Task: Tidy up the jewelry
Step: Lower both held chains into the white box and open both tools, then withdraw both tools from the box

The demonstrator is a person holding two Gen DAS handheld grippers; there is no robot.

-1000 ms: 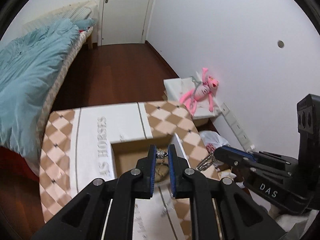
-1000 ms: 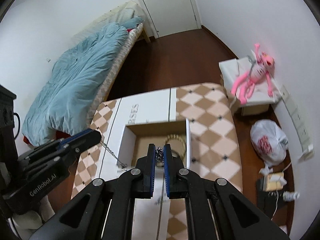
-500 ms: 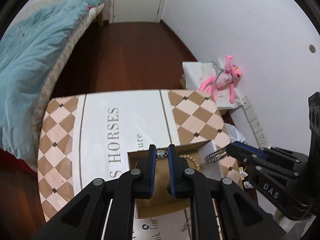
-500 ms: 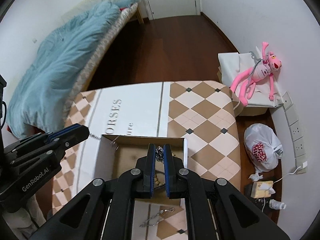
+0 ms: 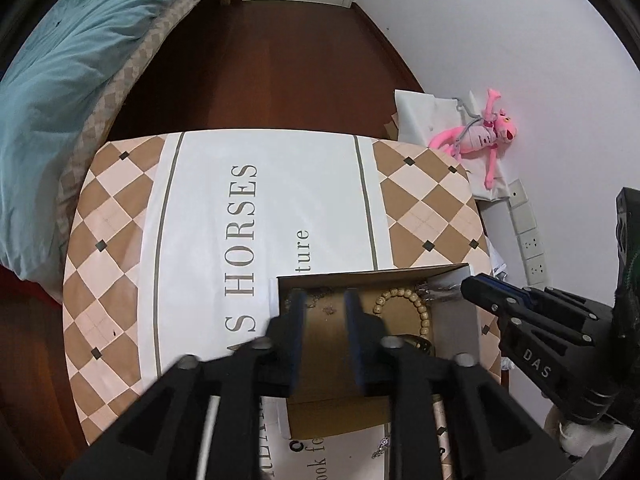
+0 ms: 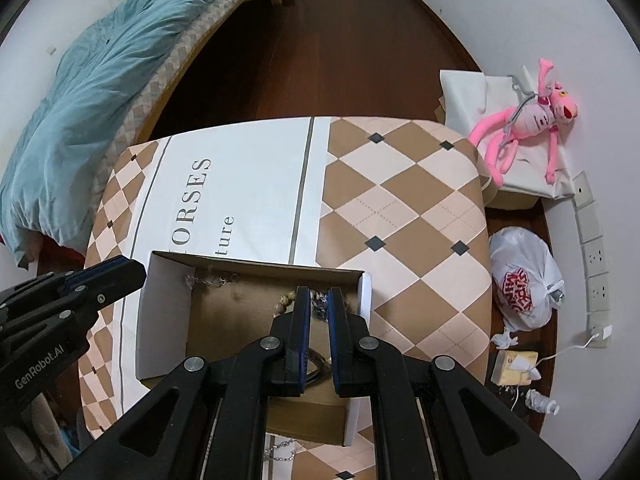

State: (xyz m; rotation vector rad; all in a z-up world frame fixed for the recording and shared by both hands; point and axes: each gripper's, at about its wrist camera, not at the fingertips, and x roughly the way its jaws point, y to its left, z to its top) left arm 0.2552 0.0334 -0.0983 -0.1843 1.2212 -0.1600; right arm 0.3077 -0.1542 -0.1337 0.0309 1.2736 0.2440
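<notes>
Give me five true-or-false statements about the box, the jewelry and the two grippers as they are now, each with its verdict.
1. The left gripper has its jaws open with nothing between them. True.
2. The right gripper is shut on a chain. True.
3. The wooden bead bracelet lies on the tablecloth outside the cardboard box. False: it lies inside the box.
4. The pink plush toy sits inside the box. False: it lies on a white box by the wall.
5. Both grippers are over the open box. True.
</notes>
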